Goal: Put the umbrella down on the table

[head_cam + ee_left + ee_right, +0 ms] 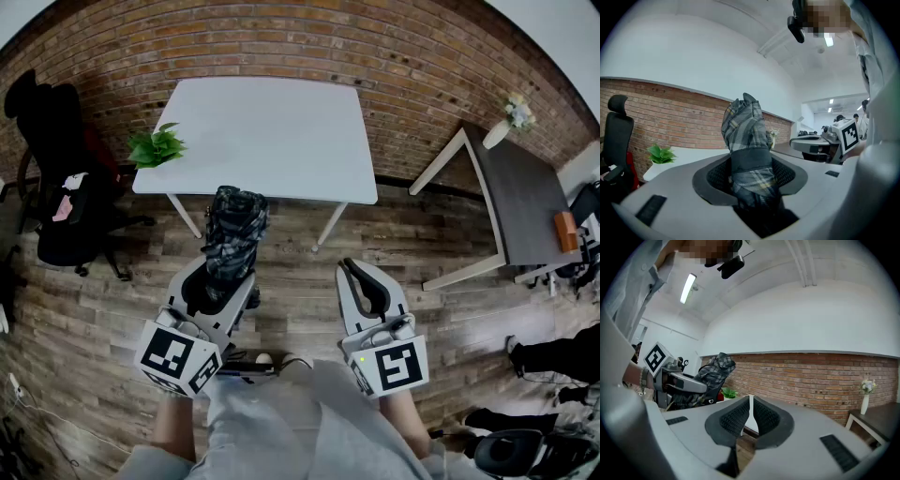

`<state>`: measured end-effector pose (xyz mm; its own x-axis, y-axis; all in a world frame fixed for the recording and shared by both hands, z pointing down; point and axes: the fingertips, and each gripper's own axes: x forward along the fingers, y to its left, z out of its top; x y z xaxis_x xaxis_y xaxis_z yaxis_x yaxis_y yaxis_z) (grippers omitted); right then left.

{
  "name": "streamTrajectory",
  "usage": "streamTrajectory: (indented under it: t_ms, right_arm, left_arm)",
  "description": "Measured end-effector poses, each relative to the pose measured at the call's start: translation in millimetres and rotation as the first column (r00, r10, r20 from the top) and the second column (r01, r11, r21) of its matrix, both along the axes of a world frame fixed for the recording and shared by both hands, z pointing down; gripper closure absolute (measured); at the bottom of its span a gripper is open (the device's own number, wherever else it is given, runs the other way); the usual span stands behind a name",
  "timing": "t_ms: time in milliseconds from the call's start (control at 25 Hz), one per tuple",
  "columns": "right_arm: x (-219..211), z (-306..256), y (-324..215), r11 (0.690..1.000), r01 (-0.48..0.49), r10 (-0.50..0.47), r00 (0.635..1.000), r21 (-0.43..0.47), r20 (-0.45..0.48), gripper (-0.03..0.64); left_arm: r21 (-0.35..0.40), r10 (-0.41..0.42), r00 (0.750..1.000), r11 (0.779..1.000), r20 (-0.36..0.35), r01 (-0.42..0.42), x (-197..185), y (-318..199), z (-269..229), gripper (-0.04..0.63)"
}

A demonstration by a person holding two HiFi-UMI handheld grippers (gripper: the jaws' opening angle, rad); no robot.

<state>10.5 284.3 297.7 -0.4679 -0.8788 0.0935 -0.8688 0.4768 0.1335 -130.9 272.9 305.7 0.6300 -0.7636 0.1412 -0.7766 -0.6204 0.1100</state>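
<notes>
Grey plaid umbrella [236, 225] — folded, strapped — clamped in left hand-held gripper [223, 279].

Bright, even light falls from overhead — a ceiling strip light [687, 288] glows in the right gripper view, and smaller ceiling lamps [828, 41] show at the right of the left gripper view. The white surface [272, 131] reads very bright, close to washed out, yet without hard glare. Shadows on the wood floor [112, 309] are soft. Every view is strongly fisheyed — the brick wall [422, 56] bows, and both gripper views' corners fall to black.
</notes>
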Motion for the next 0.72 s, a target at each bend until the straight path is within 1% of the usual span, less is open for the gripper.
streamTrajectory:
  t_ms: [560,720]
  right_arm:
    - [-14,2,0,1.000,0.002,-0.002,1.000,-0.002,-0.006,0.561]
    - [-13,0,-1,1.000,-0.029,0.029,1.000,-0.004,0.004,0.560]
  left_arm:
    - [0.004,0.001,1.000,1.000,-0.002,-0.001,-11,-1,2,0.362]
    - [0.006,0.004,1.000,1.000,-0.007,-0.003,-15,-2,1,0.362]
